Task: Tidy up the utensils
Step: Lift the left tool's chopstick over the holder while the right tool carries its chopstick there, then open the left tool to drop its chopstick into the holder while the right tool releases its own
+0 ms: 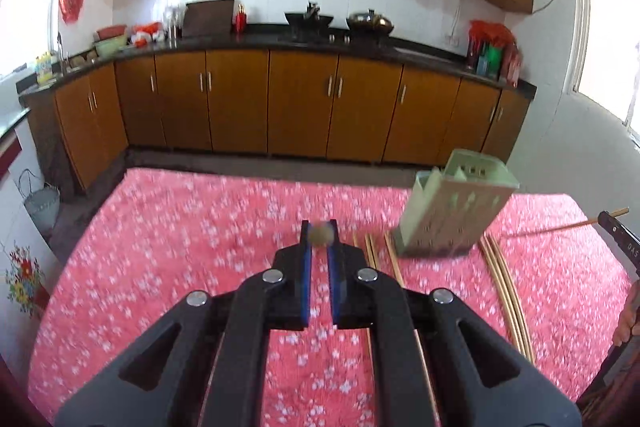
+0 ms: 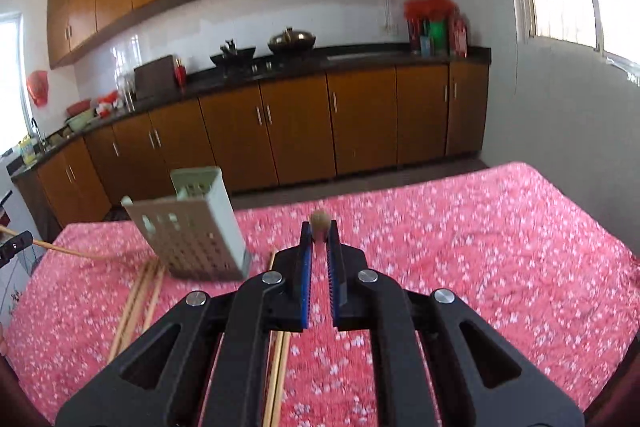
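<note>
A pale green perforated utensil holder [image 1: 452,211] stands on the red floral tablecloth [image 1: 192,235], to the right of my left gripper; it also shows in the right wrist view [image 2: 192,227], left of my right gripper. Several wooden chopsticks lie around its base [image 1: 508,287] [image 2: 140,299]. My left gripper [image 1: 320,233] is shut on a chopstick, seen end-on at its tips [image 1: 319,235]. My right gripper [image 2: 320,227] is shut on a chopstick end [image 2: 320,221]. Each held chopstick appears from the side in the other view [image 1: 560,227] [image 2: 68,251].
Behind the table runs a dark kitchen counter [image 1: 280,39] with brown cabinets, woks [image 1: 370,23] and bottles [image 1: 494,55]. The table's far edge [image 1: 260,175] drops to the floor. A wire basket [image 1: 40,203] stands on the floor at left.
</note>
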